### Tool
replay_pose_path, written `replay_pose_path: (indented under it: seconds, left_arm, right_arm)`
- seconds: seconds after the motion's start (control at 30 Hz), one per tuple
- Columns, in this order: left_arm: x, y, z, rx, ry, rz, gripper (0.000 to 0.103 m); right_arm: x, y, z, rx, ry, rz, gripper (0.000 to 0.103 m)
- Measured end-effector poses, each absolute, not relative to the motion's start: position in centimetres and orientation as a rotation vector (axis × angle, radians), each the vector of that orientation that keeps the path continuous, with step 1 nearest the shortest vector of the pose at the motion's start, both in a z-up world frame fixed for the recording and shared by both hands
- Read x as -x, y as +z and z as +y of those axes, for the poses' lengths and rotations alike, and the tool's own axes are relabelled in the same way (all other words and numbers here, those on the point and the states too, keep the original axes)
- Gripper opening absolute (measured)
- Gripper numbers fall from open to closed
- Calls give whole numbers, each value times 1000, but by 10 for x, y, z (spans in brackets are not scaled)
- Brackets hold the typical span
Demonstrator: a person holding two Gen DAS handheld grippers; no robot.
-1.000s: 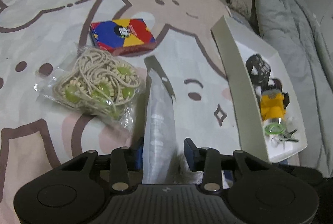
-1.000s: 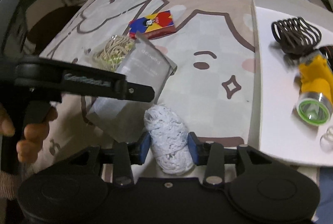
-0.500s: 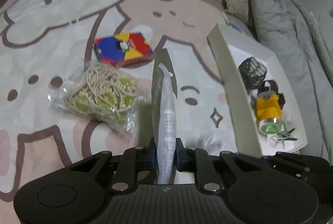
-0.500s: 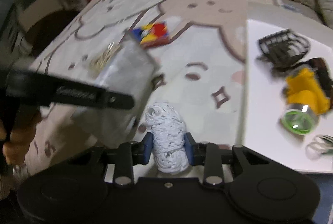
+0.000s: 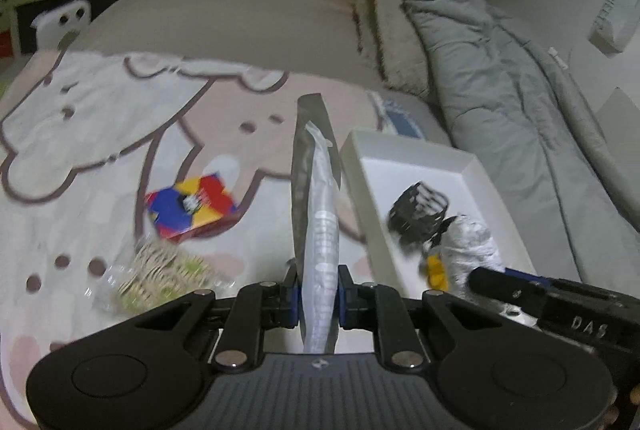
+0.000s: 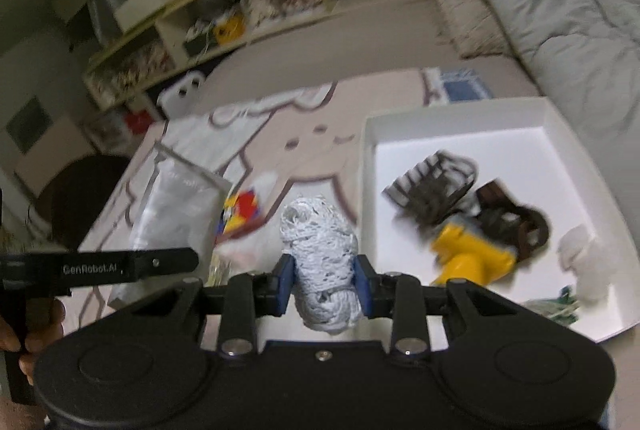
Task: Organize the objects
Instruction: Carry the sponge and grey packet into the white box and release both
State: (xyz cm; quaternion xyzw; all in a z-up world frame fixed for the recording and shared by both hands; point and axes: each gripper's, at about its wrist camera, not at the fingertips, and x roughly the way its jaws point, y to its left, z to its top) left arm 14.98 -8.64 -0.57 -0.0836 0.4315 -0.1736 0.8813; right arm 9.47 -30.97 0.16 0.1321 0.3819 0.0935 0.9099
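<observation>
Jaws of the left gripper [image 5: 318, 294] are clamping a flat grey packet [image 5: 316, 206], which is standing on edge between the blue pads and rising straight ahead of them. The gripper is tilting downward over the bed, with the packet lifted clear of the cartoon-print blanket [image 5: 100, 126]. Ahead and to the left of these jaws a colourful small box [image 5: 192, 208] is lying on the blanket, and nearer, just left of the jaws, a clear bag of beige cord [image 5: 160, 272] is lying, blurred. To the right of the jaws a white tray [image 5: 404, 150] is sitting on the bed.

Jaws of the right gripper [image 6: 324, 284] are squeezing a white bundle of yarn [image 6: 320, 250], which is bulging above and below the pads; they have just been closing on it. This gripper is also angling downward, with the tray's near left corner just to the right of its jaws. Inside the tray, ahead and to the right, a black wire basket [image 6: 432, 186], a yellow toy [image 6: 468, 258] and a dark brown piece [image 6: 516, 218] are lying together. A hand [image 6: 24, 330] is gripping the left gripper's handle at the far left of the right wrist view.
</observation>
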Motion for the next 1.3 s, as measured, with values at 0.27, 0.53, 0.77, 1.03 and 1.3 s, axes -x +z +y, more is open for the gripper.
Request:
replay_pose_path:
  seconds: [0.27,0.53,0.77,1.03,1.3]
  left_arm:
    - [-160,-3,-138,213,-396,896,18]
    - [-178,-14,-188,218,-371,899,18]
    - [-217,-8,-242,-22,-383,808,18]
    - [-255,-18,-300,-536,-562,637,18]
    - [-268,-47,-340,-932,-801,498,18]
  right_arm:
    - [-100,13,-380,-291,58,746,33]
    - [-110,4,-436,-314,-38,739,34]
    - [-135,-4,-465,-310,-81,726,34]
    - [-174,-34,-481,-301,-77,759,34]
    - [-193,-61,-492,-327,-57,782,34]
